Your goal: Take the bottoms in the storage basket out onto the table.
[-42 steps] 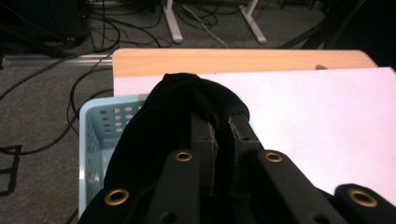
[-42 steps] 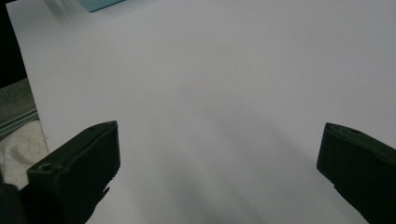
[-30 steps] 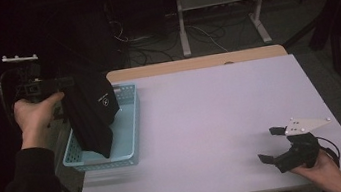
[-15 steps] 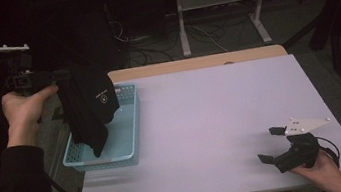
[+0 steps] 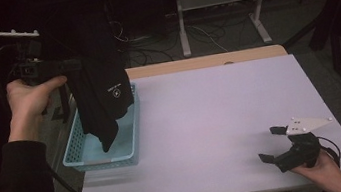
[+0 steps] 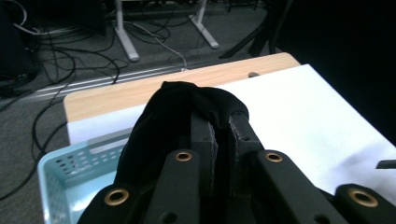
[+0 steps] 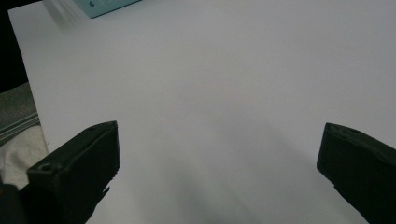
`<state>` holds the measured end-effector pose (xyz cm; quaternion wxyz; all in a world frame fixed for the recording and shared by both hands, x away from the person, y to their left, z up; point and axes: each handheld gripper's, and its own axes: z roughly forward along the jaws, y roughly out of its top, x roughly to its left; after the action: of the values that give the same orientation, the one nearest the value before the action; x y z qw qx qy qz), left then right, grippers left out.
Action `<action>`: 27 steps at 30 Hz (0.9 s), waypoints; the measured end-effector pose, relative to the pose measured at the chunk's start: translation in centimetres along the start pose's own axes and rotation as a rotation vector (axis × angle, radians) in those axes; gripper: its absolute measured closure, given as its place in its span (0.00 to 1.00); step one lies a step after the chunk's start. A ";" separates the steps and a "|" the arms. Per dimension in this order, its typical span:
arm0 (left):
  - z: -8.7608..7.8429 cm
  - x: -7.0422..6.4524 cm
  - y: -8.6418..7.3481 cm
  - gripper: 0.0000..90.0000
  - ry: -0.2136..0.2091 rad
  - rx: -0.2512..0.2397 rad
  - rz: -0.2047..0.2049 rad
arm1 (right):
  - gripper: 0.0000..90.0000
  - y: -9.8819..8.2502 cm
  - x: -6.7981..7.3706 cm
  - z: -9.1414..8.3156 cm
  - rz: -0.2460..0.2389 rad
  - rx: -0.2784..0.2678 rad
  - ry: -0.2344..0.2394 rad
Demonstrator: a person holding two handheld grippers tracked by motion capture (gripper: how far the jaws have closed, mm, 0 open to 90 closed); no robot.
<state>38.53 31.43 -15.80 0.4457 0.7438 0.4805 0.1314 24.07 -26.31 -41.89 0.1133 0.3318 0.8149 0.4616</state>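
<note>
Item: black garment [image 5: 101, 93], small white logo on the front; hangs raised above the light-blue basket [image 5: 78, 157], its lower tip dangling into the basket, probably being lifted out.
Left gripper [image 5: 61, 67]: held high at the worktop's [image 5: 222, 119] left edge; jaws pressed together, pinching the garment's top fold, as the left gripper view confirms.
Right gripper [image 5: 277, 142]: rests low at the near right corner, well apart; jaws spread wide, holding nothing, apparently idle.
</note>
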 end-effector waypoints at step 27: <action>1.9 -4.1 2.3 0.93 -0.125 -0.032 0.073 | 0.00 -0.1 -0.7 -1.5 0.034 -0.044 -0.029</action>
<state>39.02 26.70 -14.14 0.4816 0.7603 0.4222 0.1083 23.82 -27.79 -41.29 0.1244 0.3497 0.7972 0.4762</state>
